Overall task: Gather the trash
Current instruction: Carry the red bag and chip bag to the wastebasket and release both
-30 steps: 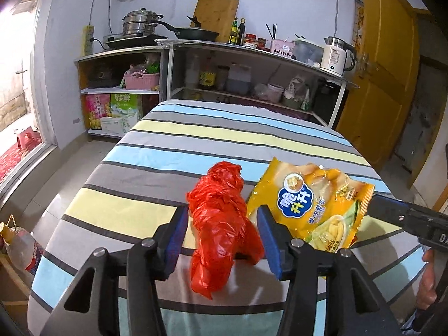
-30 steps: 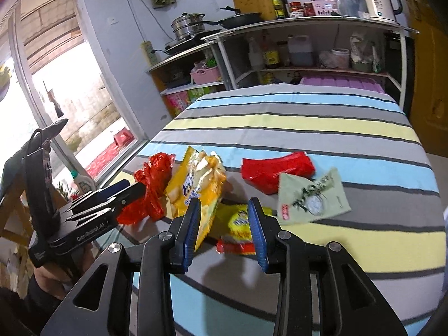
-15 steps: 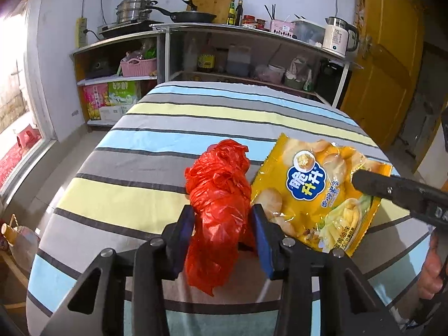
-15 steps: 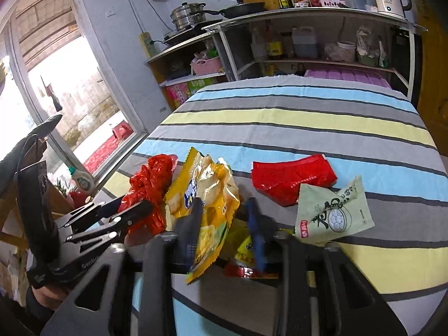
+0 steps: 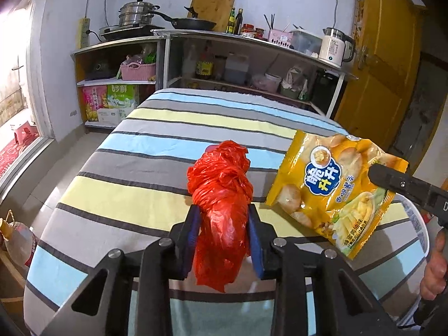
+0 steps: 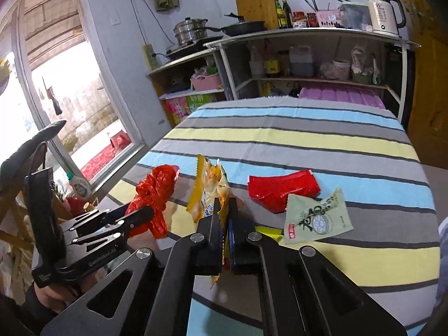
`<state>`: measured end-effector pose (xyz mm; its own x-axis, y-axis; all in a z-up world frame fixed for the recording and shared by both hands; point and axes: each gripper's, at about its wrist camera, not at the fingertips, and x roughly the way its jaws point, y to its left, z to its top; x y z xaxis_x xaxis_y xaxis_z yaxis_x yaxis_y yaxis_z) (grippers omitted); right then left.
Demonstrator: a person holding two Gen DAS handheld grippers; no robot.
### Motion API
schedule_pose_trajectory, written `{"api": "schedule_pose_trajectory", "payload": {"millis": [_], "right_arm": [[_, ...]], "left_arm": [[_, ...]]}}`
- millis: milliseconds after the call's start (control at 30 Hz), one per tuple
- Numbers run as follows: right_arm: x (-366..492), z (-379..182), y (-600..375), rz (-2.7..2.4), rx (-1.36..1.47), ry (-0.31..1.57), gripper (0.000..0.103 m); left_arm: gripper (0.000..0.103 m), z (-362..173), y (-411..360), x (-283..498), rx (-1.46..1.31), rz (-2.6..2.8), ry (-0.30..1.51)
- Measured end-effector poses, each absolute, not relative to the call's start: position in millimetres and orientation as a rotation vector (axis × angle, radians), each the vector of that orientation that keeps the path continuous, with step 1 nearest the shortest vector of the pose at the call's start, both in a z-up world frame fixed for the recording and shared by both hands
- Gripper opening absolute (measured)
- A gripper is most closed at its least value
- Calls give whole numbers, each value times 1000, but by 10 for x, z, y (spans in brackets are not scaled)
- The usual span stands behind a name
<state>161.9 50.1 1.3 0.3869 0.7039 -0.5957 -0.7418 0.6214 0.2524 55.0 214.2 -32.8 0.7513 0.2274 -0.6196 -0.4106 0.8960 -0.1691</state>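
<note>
Left gripper (image 5: 224, 235), jaws just closing, is clamped on the red plastic bag (image 5: 221, 196) bunched between its pads. Right gripper (image 6: 224, 224) is pinched tight on the yellow chip bag (image 6: 210, 187); both should be lifted steadily, grips kept firm.

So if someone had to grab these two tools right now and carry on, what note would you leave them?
Left hand-held gripper: jaws have just been closing, now pinching the red plastic bag.
Right hand-held gripper: has just clamped shut on the yellow chip bag, its far end lifted off the striped cloth.
Still lying on the cloth: red wrapper, green sachet, a yellow wrapper mostly hidden behind the right gripper.
No bin in view; nothing binned yet.
</note>
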Motion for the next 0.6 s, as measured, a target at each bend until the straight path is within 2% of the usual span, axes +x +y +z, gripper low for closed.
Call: {"api": "schedule_pose_trajectory", "payload": {"millis": [600], "right_arm": [[1555, 330, -397, 808, 54, 635, 2]], "left_arm": [[34, 91, 1503, 590, -258, 190, 563]]}}
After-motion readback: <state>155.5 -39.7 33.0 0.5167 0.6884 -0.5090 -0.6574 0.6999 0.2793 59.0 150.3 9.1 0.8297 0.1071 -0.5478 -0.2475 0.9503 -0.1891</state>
